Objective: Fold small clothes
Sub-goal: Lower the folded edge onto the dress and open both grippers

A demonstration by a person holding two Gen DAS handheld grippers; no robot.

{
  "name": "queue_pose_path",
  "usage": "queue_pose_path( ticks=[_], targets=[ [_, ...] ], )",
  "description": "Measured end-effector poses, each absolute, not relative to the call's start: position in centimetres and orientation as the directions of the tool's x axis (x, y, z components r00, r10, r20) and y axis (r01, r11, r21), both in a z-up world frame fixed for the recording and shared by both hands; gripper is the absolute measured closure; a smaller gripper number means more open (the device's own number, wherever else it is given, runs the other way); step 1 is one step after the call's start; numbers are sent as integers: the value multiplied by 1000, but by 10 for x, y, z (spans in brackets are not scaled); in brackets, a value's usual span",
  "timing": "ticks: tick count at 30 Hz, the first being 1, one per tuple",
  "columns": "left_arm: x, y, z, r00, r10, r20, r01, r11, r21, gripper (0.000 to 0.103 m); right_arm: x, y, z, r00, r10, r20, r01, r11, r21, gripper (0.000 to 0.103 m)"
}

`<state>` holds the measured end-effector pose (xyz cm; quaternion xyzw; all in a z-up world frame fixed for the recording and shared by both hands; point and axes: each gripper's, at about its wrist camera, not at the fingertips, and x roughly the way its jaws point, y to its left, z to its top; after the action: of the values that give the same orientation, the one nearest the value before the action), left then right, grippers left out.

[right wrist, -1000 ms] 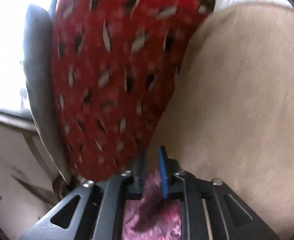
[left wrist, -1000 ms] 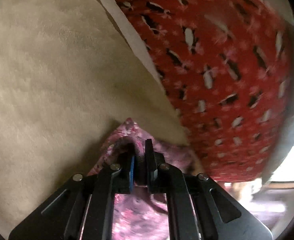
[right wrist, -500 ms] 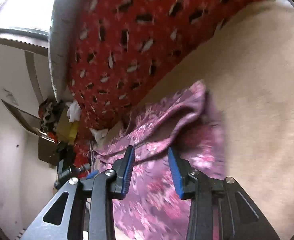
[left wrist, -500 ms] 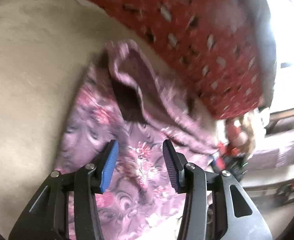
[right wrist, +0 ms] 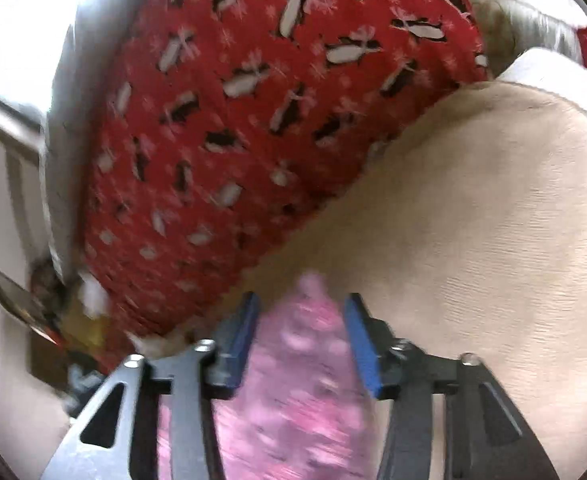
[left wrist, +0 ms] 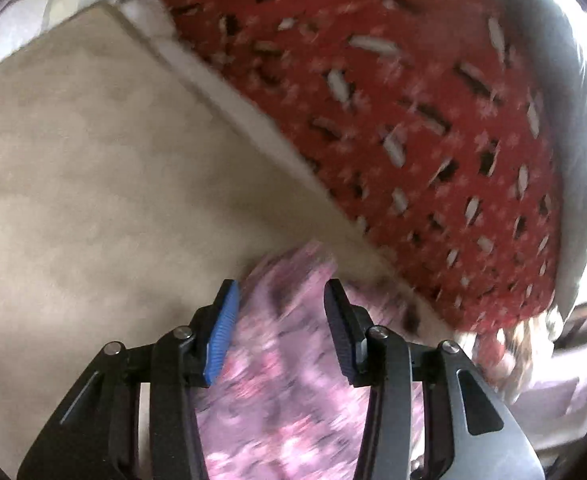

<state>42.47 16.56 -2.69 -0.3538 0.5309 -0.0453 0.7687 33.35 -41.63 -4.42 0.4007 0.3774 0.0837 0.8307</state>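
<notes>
1. Currently your left gripper (left wrist: 279,320) stands spread, nothing pinched; the pink floral garment (left wrist: 285,392) lies under and between its fingers, blurred.
2. Your right gripper (right wrist: 301,332) is likewise spread wide, with the same pink cloth (right wrist: 297,380) running up between its blue pads (right wrist: 359,344). You cannot tell from either view whether the pads touch the fabric.
3. Location: the garment rests on the beige blanket (left wrist: 93,184), its far tip near the edge of the red penguin-print cover (left wrist: 413,120). It lies just beside that cover; whether it touches is unclear.
4. Step in hand, as a judgement: you are between grasps. Both grippers are free above the cloth, so a fold is either just laid or about to be picked up. How many folds are already in cannot be read; the garment is too smeared.
5. Next move calls for: pick an edge or corner on each side, lower both grippers until one finger slides beneath the layer, then close on it.
6. Caution: the plush blanket could be caught together with the garment; keep the bite shallow.
7. Aim the fold away from the red cover so the cloth stays on the beige area.
</notes>
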Motion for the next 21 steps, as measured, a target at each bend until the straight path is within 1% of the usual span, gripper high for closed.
queue_pose_path(
  ticks=[2,3,4,5,7,8,9,10,11,13,16,17,18,19,20,21],
  targets=[
    [414,157,-42,373,-470,-800,-295,757,-583,61,332,-408,-51,671,473,-572,147,670,727,49],
    [408,156,-49,352,-469,-810,-286,770,-571,61,331,-400,-51,664,488,-566,117,680,724,60],
    [403,149,-53,337,-451,-827,-273,794,-544,61,332,-393,-48,665,495,-559,87,693,716,92],
    [397,142,-56,327,-413,-850,-262,824,-502,61,331,-386,-42,670,484,-563,61,720,691,98],
    [391,133,-57,332,-357,-873,-241,862,-445,61,328,-382,-32,712,417,-565,58,767,639,99],
    [388,129,-55,345,-334,-877,-237,873,-426,61,329,-383,-33,711,383,-589,89,782,617,99],
    [387,128,-53,346,-328,-879,-244,873,-422,62,333,-384,-44,673,356,-648,145,796,587,99],
    [386,128,-51,339,-328,-882,-259,868,-423,62,337,-385,-52,632,360,-686,174,797,578,99],
    [382,129,-48,334,-339,-880,-272,859,-434,63,335,-387,-56,615,360,-701,199,790,580,98],
    [370,131,-37,353,-338,-872,-257,861,-438,63,321,-390,-46,660,355,-662,196,769,609,91],
    [338,126,-16,412,-314,-855,-181,892,-415,62,287,-386,-29,695,409,-591,110,752,649,89],
    [329,121,-13,421,-312,-851,-154,901,-406,61,279,-382,-28,693,418,-587,90,758,646,88],
    [320,115,-15,420,-310,-853,-138,907,-398,58,270,-377,-29,686,426,-590,74,766,639,82],
    [310,107,-22,405,-287,-868,-129,922,-365,57,261,-370,-37,664,430,-612,65,782,620,78],
    [308,101,-30,384,-256,-887,-130,936,-326,57,258,-365,-45,633,420,-650,75,803,591,79],
    [304,95,-41,360,-211,-909,-133,952,-274,56,256,-359,-53,600,400,-692,87,828,554,83]
  ],
)
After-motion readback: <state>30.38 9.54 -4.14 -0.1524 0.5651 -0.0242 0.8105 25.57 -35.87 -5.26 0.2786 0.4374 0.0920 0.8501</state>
